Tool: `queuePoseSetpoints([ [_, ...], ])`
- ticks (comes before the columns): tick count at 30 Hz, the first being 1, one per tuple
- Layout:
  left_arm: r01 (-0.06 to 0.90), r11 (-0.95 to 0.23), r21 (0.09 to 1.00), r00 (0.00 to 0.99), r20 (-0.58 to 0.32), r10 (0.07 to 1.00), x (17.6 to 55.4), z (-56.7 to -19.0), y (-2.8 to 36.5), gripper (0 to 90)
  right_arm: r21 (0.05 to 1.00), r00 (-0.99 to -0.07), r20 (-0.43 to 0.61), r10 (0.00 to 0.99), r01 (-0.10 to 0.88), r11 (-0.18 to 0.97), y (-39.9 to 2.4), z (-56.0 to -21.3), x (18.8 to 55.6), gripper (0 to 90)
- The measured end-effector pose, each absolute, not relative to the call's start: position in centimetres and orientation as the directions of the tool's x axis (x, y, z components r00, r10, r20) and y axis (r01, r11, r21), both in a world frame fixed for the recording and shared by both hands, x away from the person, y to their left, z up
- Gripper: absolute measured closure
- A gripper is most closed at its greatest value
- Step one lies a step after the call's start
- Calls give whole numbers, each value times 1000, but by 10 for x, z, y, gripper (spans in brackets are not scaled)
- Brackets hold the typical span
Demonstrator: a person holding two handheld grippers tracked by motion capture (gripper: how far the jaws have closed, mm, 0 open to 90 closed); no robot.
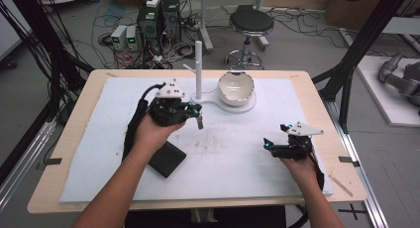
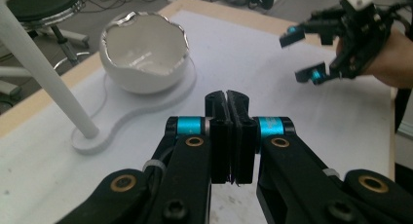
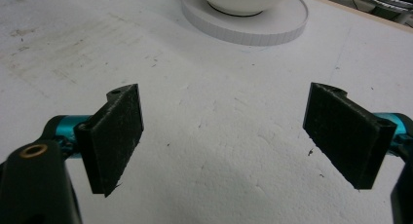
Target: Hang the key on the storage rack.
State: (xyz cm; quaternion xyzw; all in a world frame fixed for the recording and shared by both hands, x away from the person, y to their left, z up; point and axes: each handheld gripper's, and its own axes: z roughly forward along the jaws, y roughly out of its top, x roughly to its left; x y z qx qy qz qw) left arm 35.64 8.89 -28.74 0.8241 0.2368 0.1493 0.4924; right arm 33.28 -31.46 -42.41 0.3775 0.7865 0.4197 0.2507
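Eggshell-shaped white bowl (image 1: 236, 88) on white stand base (image 1: 247, 105), far centre of surface (image 1: 297, 84), upright post (image 1: 198, 69) just left of it. Left tool (image 1: 198, 120) nearer, bowl far-right of it, jaws pressed together, nothing between. Right tool (image 1: 275, 136) spread, empty, near right. Black pad (image 1: 167, 158) near left.

On the tabletop (image 1: 307, 89) sit one white mat (image 1: 257, 158), one white stand (image 1: 199, 69) with an upright post, one broken-edged white bowl (image 1: 236, 87) and one flat black pad (image 1: 167, 158). Two grippers are held above it: the left gripper (image 1: 199, 120) and the right gripper (image 1: 275, 135). Beyond it stands one round stool (image 1: 251, 23).
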Motion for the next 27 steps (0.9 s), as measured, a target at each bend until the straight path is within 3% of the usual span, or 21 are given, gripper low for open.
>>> queuePoseSetpoints([
  [13, 242, -397, 885, 804, 46, 592, 422, -242, 87, 879, 848, -594, -76, 801, 384, 365, -315, -425, 335, 151],
  [27, 251, -405, 879, 763, 78, 641, 461, -227, 83, 880, 843, -593, -78, 801, 390, 371, -314, -426, 335, 151],
])
